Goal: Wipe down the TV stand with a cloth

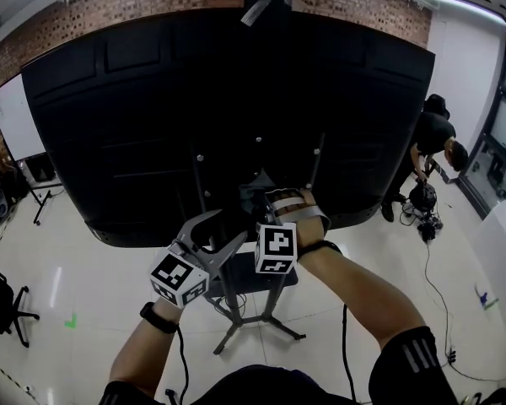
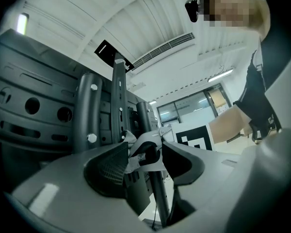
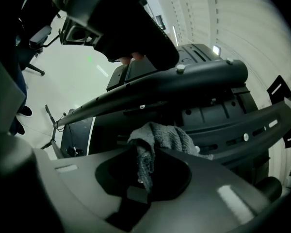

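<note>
- Jaws of the right gripper [image 3: 145, 152] are closed on a grey terry cloth [image 3: 161, 136]. One fold is pinched between them and the rest is bunched over the tips.
- Jaws of the left gripper [image 2: 144, 148] stand apart and hold nothing. Only the stand's metalwork and the other gripper's tip show through the gap.
- The cloth sits close under a black bolted crossbar [image 3: 184, 79] of the TV stand [image 1: 201, 184], behind the television [image 1: 152, 99]. I cannot tell whether it is touching the bar.
- Judged from this, the step in hand is wiping the upper bracket. The lower post and legs look like work yet to do.
- The next move probably calls for pressing the cloth flat on the bar and sliding it along while the pinch stays firm. The free left gripper could steady the frame.
- Only the head view gives the layout: both forearms reaching in, the stand's legs on the pale floor, and another person [image 1: 434, 142] bent over at the right.
- Only the right gripper view shows the grip on the cloth.
- The left gripper view alone shows the upright rails [image 2: 85, 110] from below, against the ceiling.
</note>
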### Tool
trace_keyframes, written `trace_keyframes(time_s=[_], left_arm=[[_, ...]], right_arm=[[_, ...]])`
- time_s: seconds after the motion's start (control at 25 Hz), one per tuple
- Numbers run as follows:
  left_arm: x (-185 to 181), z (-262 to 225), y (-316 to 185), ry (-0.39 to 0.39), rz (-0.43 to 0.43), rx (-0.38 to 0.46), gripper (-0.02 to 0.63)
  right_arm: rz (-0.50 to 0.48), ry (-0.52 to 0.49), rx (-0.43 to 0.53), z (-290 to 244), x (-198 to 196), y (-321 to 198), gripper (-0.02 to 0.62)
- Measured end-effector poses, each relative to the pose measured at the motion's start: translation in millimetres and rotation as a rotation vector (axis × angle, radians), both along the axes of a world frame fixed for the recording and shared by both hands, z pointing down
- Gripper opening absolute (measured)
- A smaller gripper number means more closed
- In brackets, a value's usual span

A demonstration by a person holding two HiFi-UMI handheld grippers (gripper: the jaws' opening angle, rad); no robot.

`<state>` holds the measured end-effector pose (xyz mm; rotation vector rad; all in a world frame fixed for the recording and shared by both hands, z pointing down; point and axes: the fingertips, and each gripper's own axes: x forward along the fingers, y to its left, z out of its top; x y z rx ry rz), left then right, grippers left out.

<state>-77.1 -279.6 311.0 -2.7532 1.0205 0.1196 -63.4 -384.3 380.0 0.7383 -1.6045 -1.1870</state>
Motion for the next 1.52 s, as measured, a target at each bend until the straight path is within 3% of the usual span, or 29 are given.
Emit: trace_keyframes(time_s=[0.48, 0.56, 0.72, 1.16, 1.52], left_arm=[[2, 41, -4, -0.01, -0.011, -0.085, 0.242], [2, 43, -5, -0.01, -0.014, -0.091, 0.242], [2, 38, -2, 0.0, -0.018, -0.087, 0.243], [38, -31, 18, -0.005, 0.036, 0.08, 0.244], [85, -81, 21, 0.008, 0.1, 0.18, 0.242]], right_arm=[[0.014, -0.01, -0.122, 58, 1, 1, 0.052], [0.005, -0.056, -0.147, 55, 1, 6, 0.052], [-0.053, -0.262, -0.224, 28, -2, 27, 0.052], [-0.156, -0.543, -0.009, -116, 51, 79, 0.052], [-0.093, -0.64, 0.139, -193, 125, 78, 0.052]])
